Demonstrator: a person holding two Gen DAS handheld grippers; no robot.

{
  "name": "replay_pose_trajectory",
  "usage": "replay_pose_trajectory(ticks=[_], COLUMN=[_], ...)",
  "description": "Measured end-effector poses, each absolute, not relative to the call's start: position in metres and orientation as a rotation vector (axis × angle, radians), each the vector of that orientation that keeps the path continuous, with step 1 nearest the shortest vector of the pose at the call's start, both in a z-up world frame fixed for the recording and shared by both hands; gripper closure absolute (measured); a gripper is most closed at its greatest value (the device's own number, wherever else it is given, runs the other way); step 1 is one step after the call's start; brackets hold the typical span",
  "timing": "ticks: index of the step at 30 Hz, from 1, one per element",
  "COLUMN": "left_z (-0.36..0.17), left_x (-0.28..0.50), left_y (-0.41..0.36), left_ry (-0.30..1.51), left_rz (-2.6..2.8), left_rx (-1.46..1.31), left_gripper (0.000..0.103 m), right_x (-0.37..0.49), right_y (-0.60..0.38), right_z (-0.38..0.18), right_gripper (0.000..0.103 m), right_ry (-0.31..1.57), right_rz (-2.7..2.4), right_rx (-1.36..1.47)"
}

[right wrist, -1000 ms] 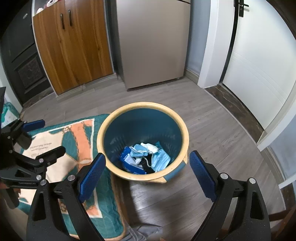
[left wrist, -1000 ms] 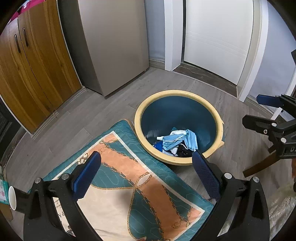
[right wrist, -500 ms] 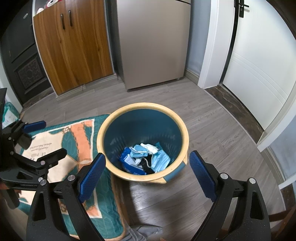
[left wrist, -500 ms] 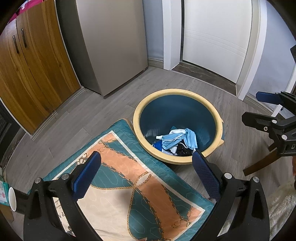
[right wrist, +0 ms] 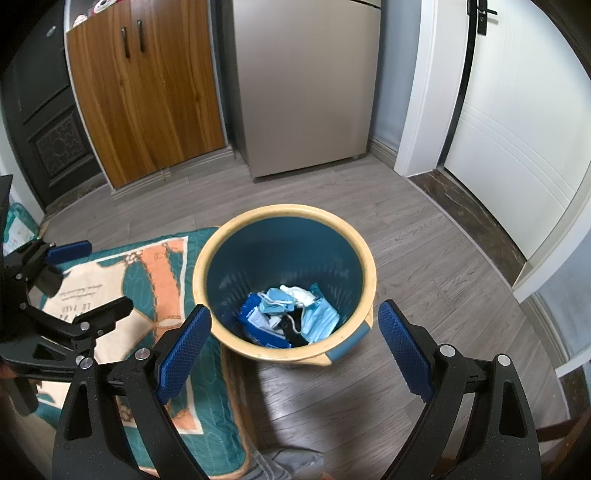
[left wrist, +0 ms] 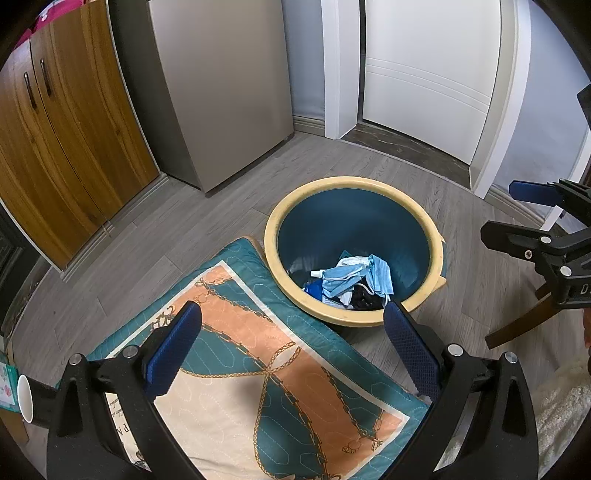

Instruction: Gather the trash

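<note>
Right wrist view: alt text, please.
Open right tongs hover empty above a round blue bin with a yellow rim holding crumpled blue face masks. A teal and orange patterned mat lies beside it on grey wood flooring.

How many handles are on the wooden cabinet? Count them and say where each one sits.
2. Both handles are upright bars near the top of the wooden cabinet, one on each side of the seam between its doors.

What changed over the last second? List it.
Almost nothing. The left gripper drifted slightly, so the trash bin sits a touch higher in its view. Nothing was grasped or released. The right gripper remains open and empty, as does the left, and the trash pile lies unchanged in the bin.
</note>
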State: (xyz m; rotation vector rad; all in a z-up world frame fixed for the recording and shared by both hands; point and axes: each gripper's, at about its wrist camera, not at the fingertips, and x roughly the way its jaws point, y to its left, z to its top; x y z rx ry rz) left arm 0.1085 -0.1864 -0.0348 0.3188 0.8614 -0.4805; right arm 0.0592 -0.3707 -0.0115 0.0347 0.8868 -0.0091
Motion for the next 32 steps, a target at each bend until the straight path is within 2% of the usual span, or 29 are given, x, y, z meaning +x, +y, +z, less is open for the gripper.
replay_pose_trajectory(ticks=[29, 32], left_z=[-0.034, -0.027], left_x=[0.106, 0.102], left_y=[-0.178, -0.167], left_ry=[0.863, 0.849], left_rz=[-0.490, -0.457], left_rx=[0.348, 0.350], left_gripper=[0.006, 0.006], right_x=[0.062, 0.065], right_y=[-0.365, -0.357], right_z=[-0.007, -0.003], right_gripper=[0.012, 0.008], right_ry=[0.891, 0.898], right_rz=[-0.011, -0.016], right_rx=[0.043, 0.058])
